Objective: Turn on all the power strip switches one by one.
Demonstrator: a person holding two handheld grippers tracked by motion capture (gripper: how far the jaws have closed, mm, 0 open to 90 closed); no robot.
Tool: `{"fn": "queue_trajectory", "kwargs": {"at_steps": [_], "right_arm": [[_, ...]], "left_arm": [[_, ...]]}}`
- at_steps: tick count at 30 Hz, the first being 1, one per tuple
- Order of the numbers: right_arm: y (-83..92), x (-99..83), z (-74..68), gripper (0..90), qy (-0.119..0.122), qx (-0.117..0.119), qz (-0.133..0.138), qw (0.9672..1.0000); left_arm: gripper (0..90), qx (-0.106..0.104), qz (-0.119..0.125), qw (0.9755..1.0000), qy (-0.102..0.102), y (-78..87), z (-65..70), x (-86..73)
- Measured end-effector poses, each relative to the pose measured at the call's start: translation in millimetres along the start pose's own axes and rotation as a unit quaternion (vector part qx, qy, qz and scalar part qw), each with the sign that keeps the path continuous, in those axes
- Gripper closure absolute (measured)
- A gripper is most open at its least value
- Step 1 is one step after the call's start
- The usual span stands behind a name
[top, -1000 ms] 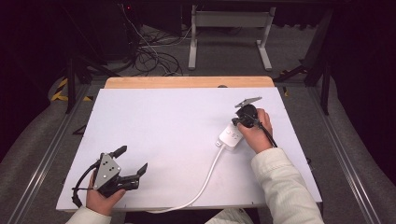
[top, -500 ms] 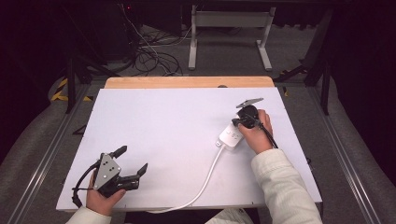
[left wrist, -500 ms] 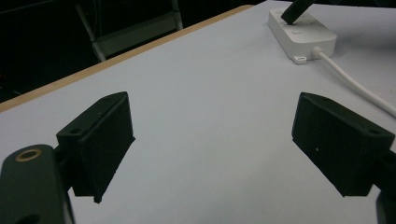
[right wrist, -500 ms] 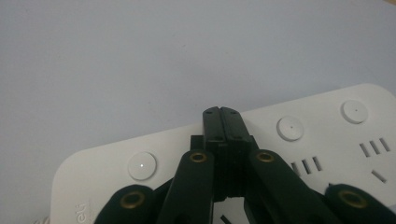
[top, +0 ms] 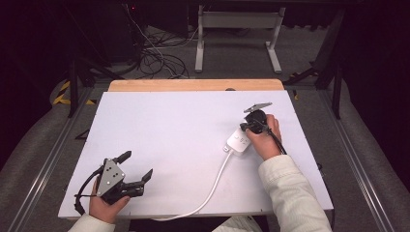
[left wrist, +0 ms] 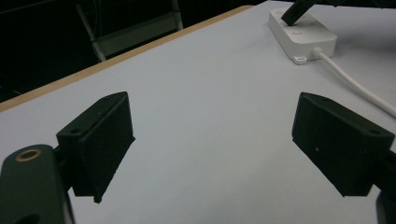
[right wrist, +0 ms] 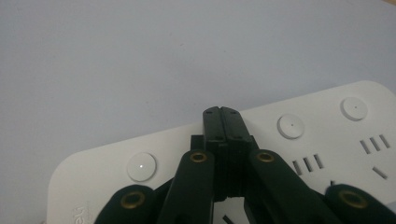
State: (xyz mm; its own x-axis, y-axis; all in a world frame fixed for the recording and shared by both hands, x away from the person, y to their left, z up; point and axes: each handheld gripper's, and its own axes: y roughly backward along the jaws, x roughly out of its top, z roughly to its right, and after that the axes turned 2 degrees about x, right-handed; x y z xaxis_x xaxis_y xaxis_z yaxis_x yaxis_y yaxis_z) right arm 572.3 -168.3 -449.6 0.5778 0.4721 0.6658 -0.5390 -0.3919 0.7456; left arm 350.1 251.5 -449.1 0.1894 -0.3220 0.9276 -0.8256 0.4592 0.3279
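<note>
High view: right gripper (top: 252, 126), jaws closed, tips over power strip (top: 238, 141) on desk (top: 183, 130); left gripper (top: 131, 169) near front edge, jaws wide, empty.
Left gripper view: strip far ahead, beyond right jaw.
Right gripper view: jaws pressed together, strip (right wrist: 327, 140) directly beneath them, nothing gripped.

Left gripper (top: 138, 166) low at the near left, jaws wide apart; right gripper (right wrist: 222, 111) pointed down, jaws pressed together.
</note>
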Motion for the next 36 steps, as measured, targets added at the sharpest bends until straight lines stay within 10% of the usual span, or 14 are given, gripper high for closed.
{"fn": "queue_trajectory", "kwargs": {"at_steps": [10, 15, 36], "right_arm": [[-1.3, 1.0, -3.8, 90.0, -0.003, -0.014, -0.006, 0.9999], [25.5, 9.8, -2.4, 90.0, -0.013, 0.015, 0.067, 0.9976], [45.3, 24.6, -4.1, 90.0, 0.014, 0.011, 0.084, 0.9963]], "left_arm": [[13.0, 0.001, 0.001, 1.0, 0.002, 1.2, -0.3, 0.3], [12.9, 0.001, 0.0, 1.0, 0.002, -0.3, -0.8, -0.1], [12.9, 0.002, 0.001, 1.0, 0.001, 0.2, -0.3, 0.2]]}}
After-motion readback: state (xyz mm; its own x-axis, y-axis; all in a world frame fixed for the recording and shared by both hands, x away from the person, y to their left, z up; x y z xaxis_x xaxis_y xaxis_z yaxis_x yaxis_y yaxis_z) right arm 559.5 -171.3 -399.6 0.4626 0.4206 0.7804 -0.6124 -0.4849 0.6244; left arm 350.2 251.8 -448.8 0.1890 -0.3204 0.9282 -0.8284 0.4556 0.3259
